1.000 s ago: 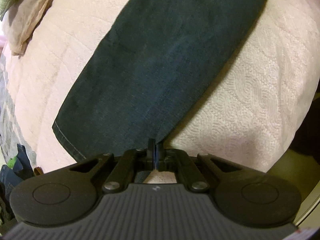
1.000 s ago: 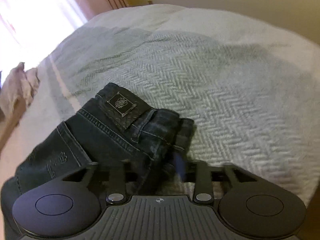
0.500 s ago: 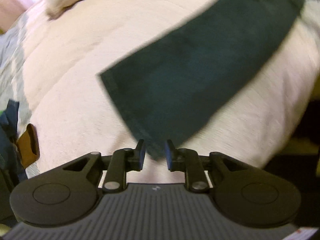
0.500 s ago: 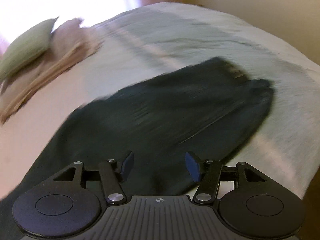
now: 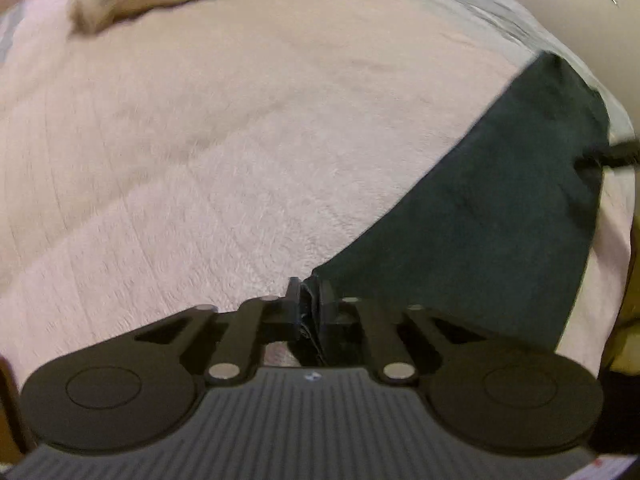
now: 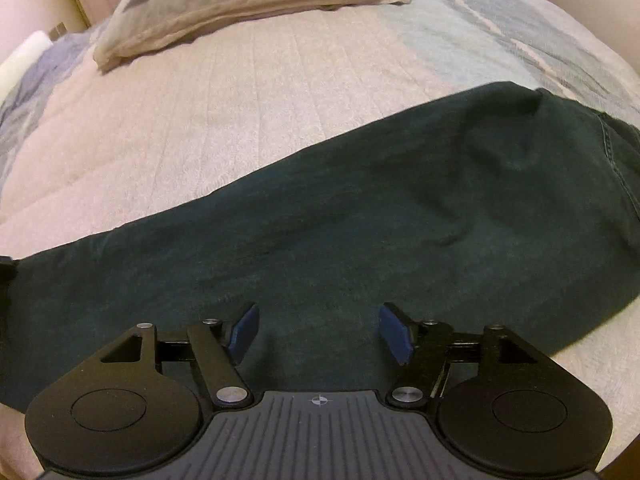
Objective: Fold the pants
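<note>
The left gripper [image 5: 307, 300] was clamped on the hem of the pants [image 5: 500, 216], which lay lengthwise across the bed [image 6: 224, 128]. The right gripper [image 6: 319, 330] hung above the pants, jaws opening, nothing between them.

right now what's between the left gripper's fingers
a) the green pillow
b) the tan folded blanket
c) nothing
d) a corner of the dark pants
d: the left gripper is shut on the hem corner of the dark pants, which run away from it across the pink bedspread.
</note>
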### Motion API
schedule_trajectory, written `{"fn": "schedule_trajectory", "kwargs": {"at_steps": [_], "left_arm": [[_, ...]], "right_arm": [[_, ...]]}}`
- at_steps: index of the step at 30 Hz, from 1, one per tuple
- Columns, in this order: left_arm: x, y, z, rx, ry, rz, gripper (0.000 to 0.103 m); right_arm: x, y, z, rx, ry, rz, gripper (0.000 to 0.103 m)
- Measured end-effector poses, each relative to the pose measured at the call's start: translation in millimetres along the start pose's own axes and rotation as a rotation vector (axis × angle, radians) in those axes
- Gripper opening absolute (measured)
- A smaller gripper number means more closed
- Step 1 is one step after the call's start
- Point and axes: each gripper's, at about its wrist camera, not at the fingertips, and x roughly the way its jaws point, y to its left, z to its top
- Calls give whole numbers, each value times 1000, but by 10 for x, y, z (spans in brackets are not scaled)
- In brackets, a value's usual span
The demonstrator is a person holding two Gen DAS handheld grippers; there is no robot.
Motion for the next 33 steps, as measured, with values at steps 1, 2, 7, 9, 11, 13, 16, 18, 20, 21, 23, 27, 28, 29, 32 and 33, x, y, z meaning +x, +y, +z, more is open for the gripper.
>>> {"fn": "schedule_trajectory", "kwargs": {"at_steps": [1,2,7,9,11,13,16,18,20,21,23,27,28,29,32,33], "left_arm": [[-85,-52,-27,26,-12,-20,4],[-196,-96,-85,40,-23,-48,4],[-299,-97,-278,-13,-14,-64,4],[-249,-28,-247,-58,-33,-37,5],[-185,27,-190,-88,-46,-13,5],[-53,91,-176,-103,-10,-12,5],[13,150,-165,-103,78,21,9],[-74,175,-141,-90,91,90,13],[-193,164,-50,-68,94,166,13],[-249,149,25,-65,84,180,12],[-331,51,235,-61,59,201,13],[-226,-520,854,-17,23,170,13],[-149,-701,1011,-11,16,143,13],[-46,-956,1225,0,1,111,13],[378,-1644,1812,-18,-28,-12,17],[529,-1850,2002,-25,-35,-54,17]], "right_arm": [[6,-12,16,2,-1,-6,64],[26,-28,57,5,1,-12,64],[82,-93,193,34,10,-44,64],[93,-96,255,35,11,-49,64],[77,-93,304,21,4,-53,65],[52,-146,355,16,-6,-59,65],[-53,-298,467,30,-34,-80,65],[-175,-472,553,26,-70,-98,65],[-279,-694,644,13,-96,-129,65],[-325,-831,689,10,-110,-148,65],[-383,-1166,807,23,-129,-172,65],[-398,-1875,1108,31,-139,-167,65],[-379,-2038,1204,11,-135,-143,65],[-347,-2187,1294,-18,-128,-118,65],[-138,-2608,1585,-135,-84,-43,65],[-46,-2735,1671,-181,-61,-15,65]]}}
